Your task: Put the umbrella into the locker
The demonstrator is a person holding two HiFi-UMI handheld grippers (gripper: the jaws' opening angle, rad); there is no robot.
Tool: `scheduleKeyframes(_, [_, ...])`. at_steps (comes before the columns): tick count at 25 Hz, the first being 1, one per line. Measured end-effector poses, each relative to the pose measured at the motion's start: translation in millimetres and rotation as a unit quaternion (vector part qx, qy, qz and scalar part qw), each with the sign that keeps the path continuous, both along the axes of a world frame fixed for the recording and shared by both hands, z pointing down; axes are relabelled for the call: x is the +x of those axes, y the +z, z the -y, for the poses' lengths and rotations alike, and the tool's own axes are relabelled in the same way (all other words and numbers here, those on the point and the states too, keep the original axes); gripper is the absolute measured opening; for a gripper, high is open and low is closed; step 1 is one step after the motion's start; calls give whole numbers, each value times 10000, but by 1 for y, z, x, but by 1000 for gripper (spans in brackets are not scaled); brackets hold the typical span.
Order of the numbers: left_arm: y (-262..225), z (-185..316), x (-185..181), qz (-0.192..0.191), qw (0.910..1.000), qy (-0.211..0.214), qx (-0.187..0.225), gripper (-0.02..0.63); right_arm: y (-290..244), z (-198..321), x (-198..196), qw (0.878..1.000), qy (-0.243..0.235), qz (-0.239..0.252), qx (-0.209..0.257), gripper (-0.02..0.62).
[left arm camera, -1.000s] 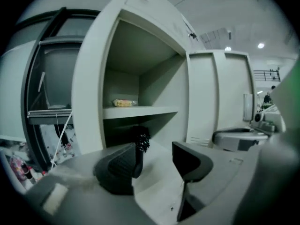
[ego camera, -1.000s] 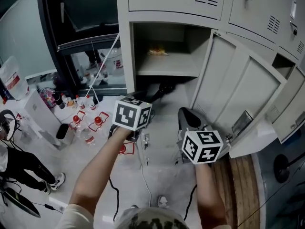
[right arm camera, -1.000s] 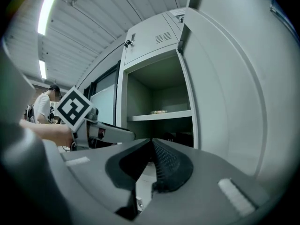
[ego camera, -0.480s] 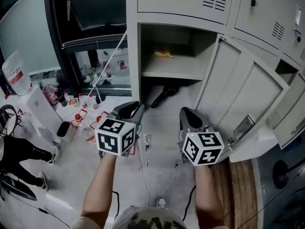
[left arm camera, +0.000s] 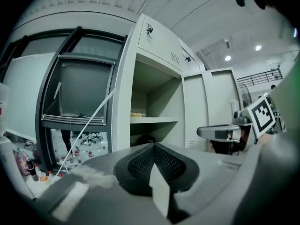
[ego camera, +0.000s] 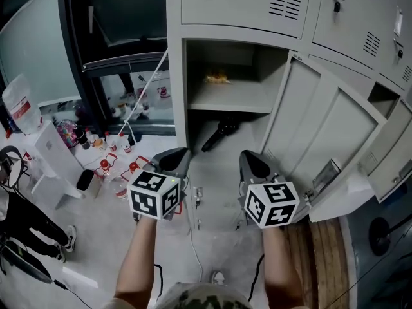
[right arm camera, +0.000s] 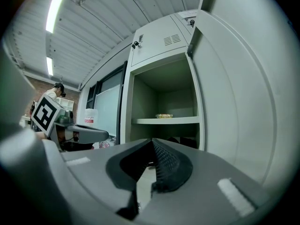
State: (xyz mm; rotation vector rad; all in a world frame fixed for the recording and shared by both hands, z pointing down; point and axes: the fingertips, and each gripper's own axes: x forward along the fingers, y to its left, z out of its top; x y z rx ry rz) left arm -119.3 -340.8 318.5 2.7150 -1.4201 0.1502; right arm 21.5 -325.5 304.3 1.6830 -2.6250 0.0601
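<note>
Under the locker shelf [ego camera: 226,99], umbrella [ego camera: 217,134] lies diagonally; left claw [ego camera: 176,153] just closed empty, right claw [ego camera: 248,156] also closed.

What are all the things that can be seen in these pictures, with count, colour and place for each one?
locker: one, pale grey, ahead, one compartment open
door: one, pale grey, swung open to the right
shelf: one, pale grey, inside the open compartment
small item: one, yellowish, on the shelf, too small to identify
umbrella: one, black, lying under the shelf inside the locker
bottles: several, clear with red caps, floor at left
jug: one, white with red label, far left
cable: one, white, on the floor
left gripper: one, grey, jaws just closed, shut, nothing between them
right gripper: one, grey, shut, empty
</note>
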Motion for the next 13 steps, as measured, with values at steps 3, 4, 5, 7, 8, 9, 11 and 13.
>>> scheduleKeyframes(3, [4,0,-1,-43,10000,-6,-51,6,2,0,0,10000,-11,-12,-19,-12])
scheduleKeyframes(4, [5,0,-1,-61,10000,-12,-63,6,2,1,1,10000,-9,-13,-28,-12])
scheduleKeyframes(5, [5,1,-1,-74,9999,-15,-73,6,3,1,1,10000,-5,-15,-37,-12])
scheduleKeyframes(7, [6,1,-1,-79,9999,-15,-94,6,4,1,1,10000,-2,-16,-52,-12])
scheduleKeyframes(8, [7,2,-1,-72,9999,-14,-104,6,4,2,1,10000,-6,-16,-57,-12])
scheduleKeyframes(9, [7,2,-1,-62,9999,-12,-110,6,4,2,0,10000,-13,-17,-56,-12])
scheduleKeyframes(11, [8,4,-1,-52,9999,-8,-109,6,3,4,-2,10000,-28,-20,-42,-12])
scheduleKeyframes(13, [8,5,-2,-52,9999,-8,-103,6,1,6,-4,10000,-42,-24,-21,-12])
